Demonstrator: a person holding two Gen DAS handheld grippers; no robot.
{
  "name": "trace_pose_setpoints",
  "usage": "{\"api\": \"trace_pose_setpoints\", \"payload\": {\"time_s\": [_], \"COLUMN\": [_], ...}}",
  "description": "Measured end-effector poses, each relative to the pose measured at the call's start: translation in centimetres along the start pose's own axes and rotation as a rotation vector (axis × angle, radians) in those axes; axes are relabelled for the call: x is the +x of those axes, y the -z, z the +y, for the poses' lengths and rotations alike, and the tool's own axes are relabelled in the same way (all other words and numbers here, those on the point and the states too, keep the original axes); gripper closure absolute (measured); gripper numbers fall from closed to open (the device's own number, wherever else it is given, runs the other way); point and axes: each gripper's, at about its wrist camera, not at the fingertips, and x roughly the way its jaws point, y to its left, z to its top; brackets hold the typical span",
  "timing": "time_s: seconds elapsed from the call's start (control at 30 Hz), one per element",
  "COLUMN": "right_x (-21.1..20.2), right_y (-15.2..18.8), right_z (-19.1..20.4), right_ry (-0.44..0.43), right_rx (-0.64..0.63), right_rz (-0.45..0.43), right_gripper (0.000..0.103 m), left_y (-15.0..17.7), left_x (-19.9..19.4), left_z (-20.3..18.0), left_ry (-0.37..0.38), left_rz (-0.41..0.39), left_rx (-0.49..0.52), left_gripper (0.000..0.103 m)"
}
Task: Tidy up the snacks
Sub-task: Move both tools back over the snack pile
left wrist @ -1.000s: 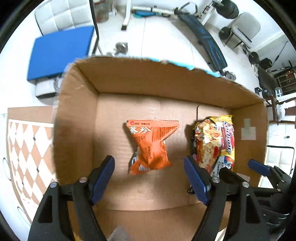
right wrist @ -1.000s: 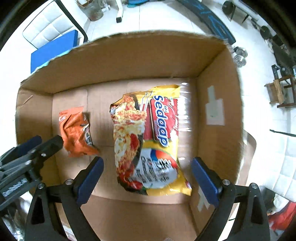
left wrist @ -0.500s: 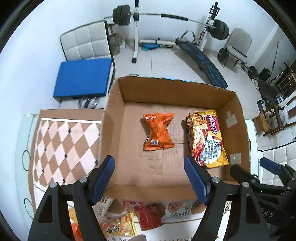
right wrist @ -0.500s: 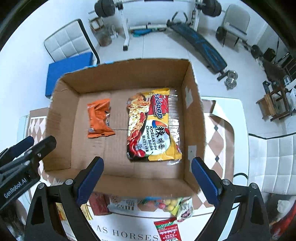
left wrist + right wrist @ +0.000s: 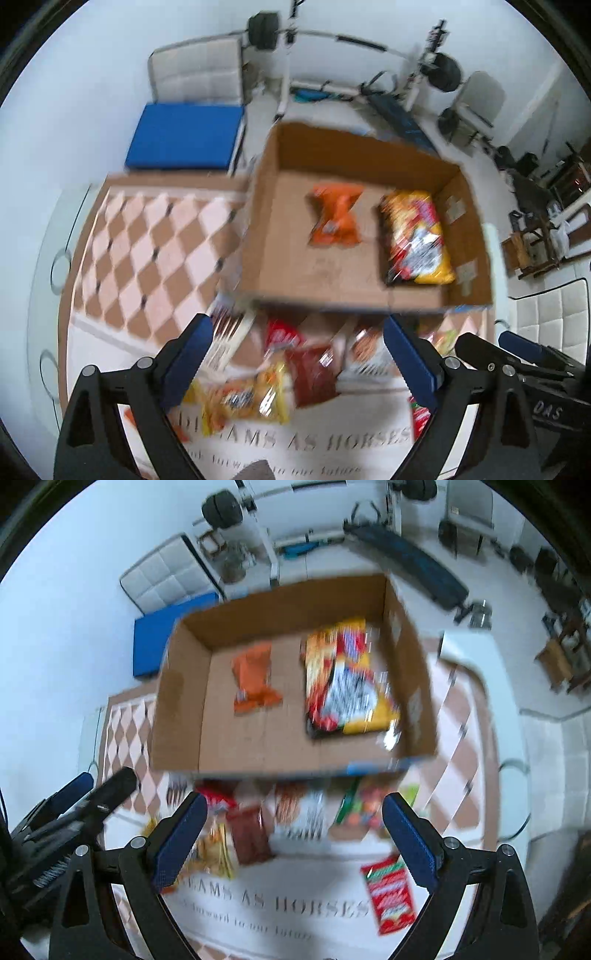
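Snacks [image 5: 258,398] lie in a loose heap on the mat just in front of the cardboard box [image 5: 258,236], spilling along its near wall. Both views are motion-blurred, so most wrappers read only as colour: a yellow-orange bag [image 5: 236,400], a dark red pack [image 5: 312,373], a red bag [image 5: 280,338] up against the box, and pale printed packets beside them. One red packet [image 5: 389,893] lies apart from the heap, on the white part of the mat near the lettering.

Inside the box: an orange snack bag [image 5: 334,216] near the middle of the floor, and a yellow instant noodle pack [image 5: 417,236] to its right, close to the right-hand wall. The two are apart, not touching.

Left gripper [image 5: 299,358]: jaws spread wide, having just been opening, nothing between the blue pads; it hangs over the heap, pointing steeply down. Right gripper [image 5: 291,834]: jaws likewise wide apart, empty, over the same heap. Each gripper shows at the edge of the other's view, side by side.

The box sits on a table [image 5: 55,229] covered by a brown-and-cream diamond-pattern mat [image 5: 147,251]. Beyond: a blue pad [image 5: 184,136], a white quilted chair [image 5: 199,77], a barbell on its rack [image 5: 264,31].
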Motion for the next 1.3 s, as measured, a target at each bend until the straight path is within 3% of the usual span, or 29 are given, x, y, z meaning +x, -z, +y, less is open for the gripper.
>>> {"api": "trace_pose_setpoints", "payload": {"time_s": [0.2,0.4,0.47,0.57,0.73,0.83,1.0,1.1,1.2,1.3], "right_x": [7.5,13.2,14.6,16.0,16.8,17.2,17.5,17.5,17.8,18.5], "right_y": [3.9,4.7,4.7,4.8,4.8,5.0,5.6,5.2,4.6,4.5], "right_z": [-0.2,-0.4,-0.4,-0.4,-0.6,-0.8,-1.3,-1.5,-1.8,-1.1], "right_ry": [0.038,0.080,0.093,0.111,0.127,0.129,0.122,0.119,0.122,0.121], "right_rx": [0.011,0.035,0.039,0.046,0.075,0.090,0.116,0.111,0.084,0.067], "right_rz": [0.155,0.218,0.230,0.238,0.233,0.235,0.241,0.245,0.247,0.250], "right_gripper": [0.005,0.005,0.005,0.005,0.006,0.006,0.010,0.017,0.034,0.037], "left_y": [5.3,8.8,9.6,10.5,13.2,14.1,13.6,12.7,12.1,12.0], "left_x": [5.8,11.0,12.3,13.2,13.7,14.8,15.7,15.1,14.2,13.2], "left_z": [5.7,8.4,9.1,10.9,14.8,15.5,14.9,14.0,12.9,11.6], "left_ry": [-0.052,-0.087,-0.061,-0.019,0.123,0.188,0.147,0.121,0.075,0.015], "left_rz": [0.173,0.319,0.361,0.401,0.442,0.466,0.458,0.427,0.384,0.343], "left_rx": [-0.122,-0.152,-0.196,-0.352,-0.787,-0.927,-0.884,-0.761,-0.611,-0.462], "left_gripper": [0.009,0.009,0.009,0.009,0.009,0.009,0.026,0.041,0.047,0.050]}}
